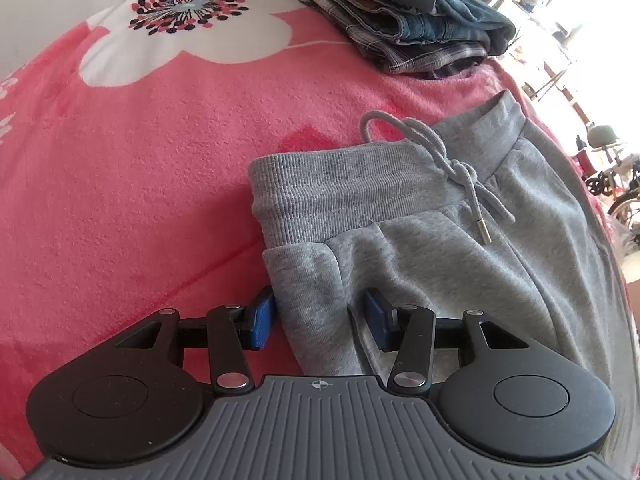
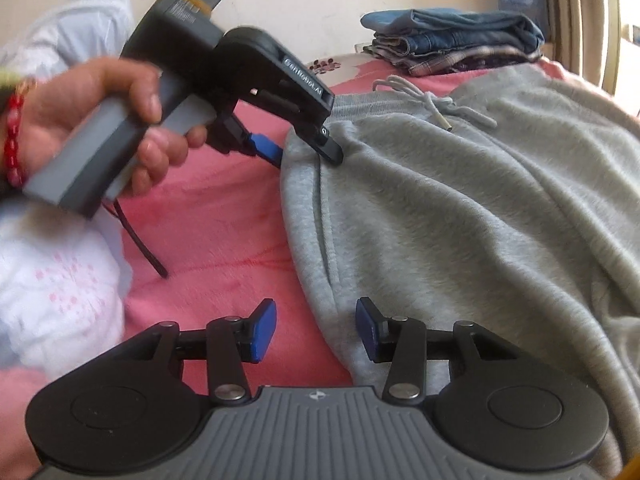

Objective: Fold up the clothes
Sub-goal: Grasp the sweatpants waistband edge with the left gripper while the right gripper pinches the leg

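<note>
Left wrist view: grey sweatpants [image 1: 420, 216] lie on a pink floral blanket [image 1: 140, 168], waistband away from the camera, with a knotted drawstring [image 1: 452, 164] resting across the ribbing. The left gripper [image 1: 320, 320] sits at the pants' left edge just below the waistband. Its fingers [image 1: 262, 322] are spread, and a fold of grey fabric lies in the gap between the blue pads; the left pad touches the fabric's edge, the right pad rests on top of the cloth. A stack of folded clothes [image 1: 404, 20], denim over plaid, sits well apart at the blanket's far side.

Right wrist view: the right gripper [image 2: 316, 330] is lower down the same left edge of the sweatpants [image 2: 460, 220]. Its fingers [image 2: 262, 332] are spread, the left pad over the blanket [image 2: 224, 220], the right pad over grey fabric, with the pants' edge running between them. Farther up, a hand [image 2: 100, 120] wearing a red bead bracelet [image 2: 14, 144] holds the left gripper [image 2: 304, 152], whose tips straddle the pants' edge near the waistband. The folded stack [image 2: 456, 40] lies beyond the waistband.
</note>
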